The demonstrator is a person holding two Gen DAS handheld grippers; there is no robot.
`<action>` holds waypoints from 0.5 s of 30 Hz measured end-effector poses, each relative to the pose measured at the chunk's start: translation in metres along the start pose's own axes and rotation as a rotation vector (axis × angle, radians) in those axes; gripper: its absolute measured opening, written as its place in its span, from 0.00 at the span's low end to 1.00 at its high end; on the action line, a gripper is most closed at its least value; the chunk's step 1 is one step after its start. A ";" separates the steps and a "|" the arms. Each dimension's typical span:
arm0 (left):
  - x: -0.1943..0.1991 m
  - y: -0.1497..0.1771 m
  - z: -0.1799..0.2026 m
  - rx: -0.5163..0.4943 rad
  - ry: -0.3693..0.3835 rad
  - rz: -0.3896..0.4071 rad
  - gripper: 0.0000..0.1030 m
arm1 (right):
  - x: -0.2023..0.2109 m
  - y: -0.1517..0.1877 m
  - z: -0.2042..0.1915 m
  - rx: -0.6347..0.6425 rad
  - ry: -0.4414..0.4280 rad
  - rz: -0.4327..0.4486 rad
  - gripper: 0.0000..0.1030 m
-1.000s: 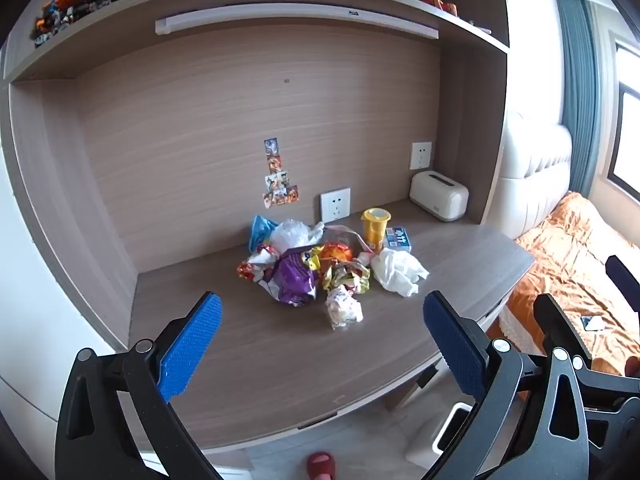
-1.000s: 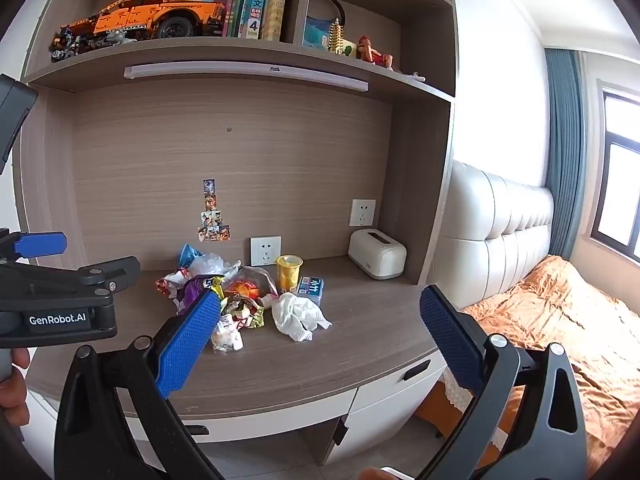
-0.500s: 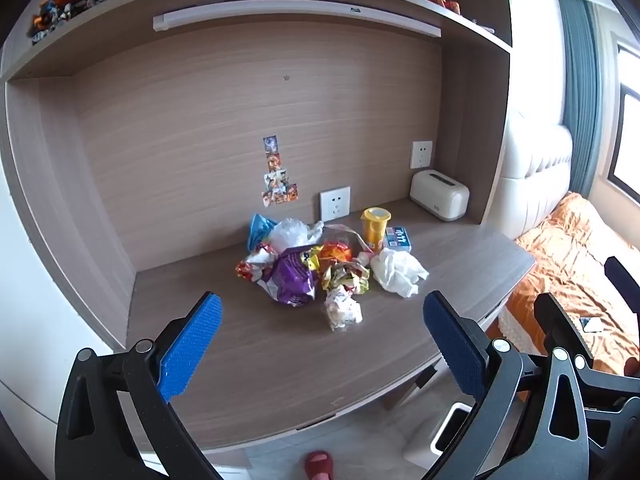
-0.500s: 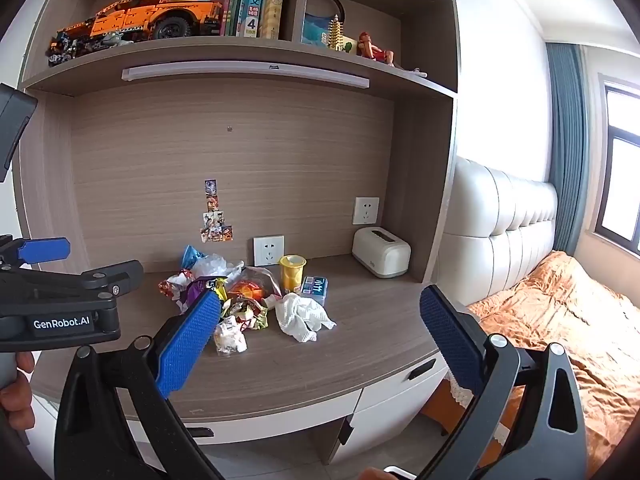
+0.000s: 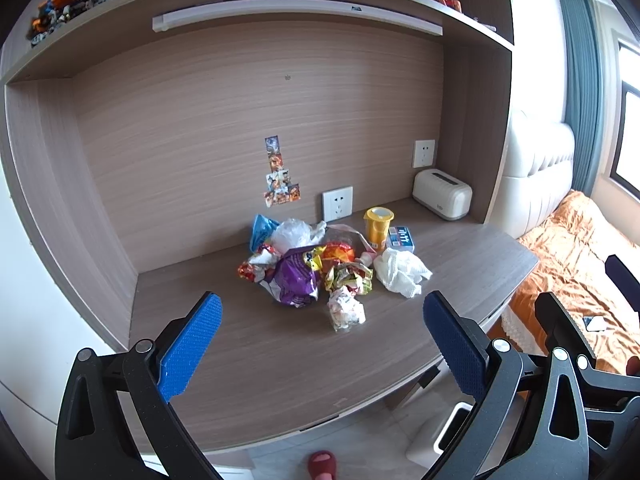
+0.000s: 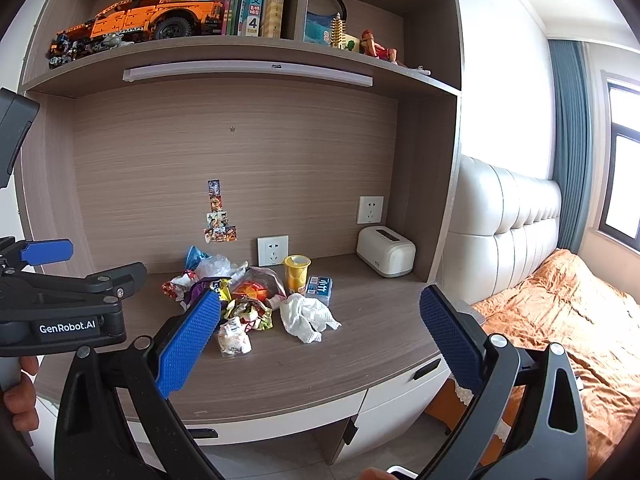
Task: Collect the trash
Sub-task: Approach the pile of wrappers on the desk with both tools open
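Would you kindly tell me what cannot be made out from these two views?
- White bin, left wrist view: mostly hidden behind the left gripper; contents unseen.
- Purple wrapper, right wrist view: largely covered by the right gripper's blue fingers.
- Blue pack: print too small to read.

Wood desk (image 6: 320, 364) w/ shelf (image 6: 240, 50), bed (image 6: 580, 320), window (image 6: 624, 160) rt.
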State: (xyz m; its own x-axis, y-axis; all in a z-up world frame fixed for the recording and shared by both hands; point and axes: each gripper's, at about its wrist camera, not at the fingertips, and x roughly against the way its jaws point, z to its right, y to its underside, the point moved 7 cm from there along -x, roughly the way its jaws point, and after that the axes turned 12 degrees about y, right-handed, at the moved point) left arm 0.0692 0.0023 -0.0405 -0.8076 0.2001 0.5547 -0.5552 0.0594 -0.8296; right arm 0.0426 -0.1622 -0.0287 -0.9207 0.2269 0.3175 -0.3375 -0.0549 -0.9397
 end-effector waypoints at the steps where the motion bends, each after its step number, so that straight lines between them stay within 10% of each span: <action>1: 0.000 0.000 0.000 0.000 0.000 0.000 0.96 | 0.000 0.000 0.000 0.000 0.002 0.001 0.97; 15: -0.002 0.000 -0.006 -0.020 -0.017 0.003 0.96 | -0.002 -0.002 -0.002 -0.010 0.000 -0.003 0.97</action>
State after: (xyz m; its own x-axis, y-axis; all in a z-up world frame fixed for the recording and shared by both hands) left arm 0.0722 0.0078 -0.0422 -0.8124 0.1832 0.5535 -0.5492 0.0783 -0.8320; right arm 0.0452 -0.1602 -0.0280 -0.9196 0.2274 0.3205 -0.3385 -0.0445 -0.9399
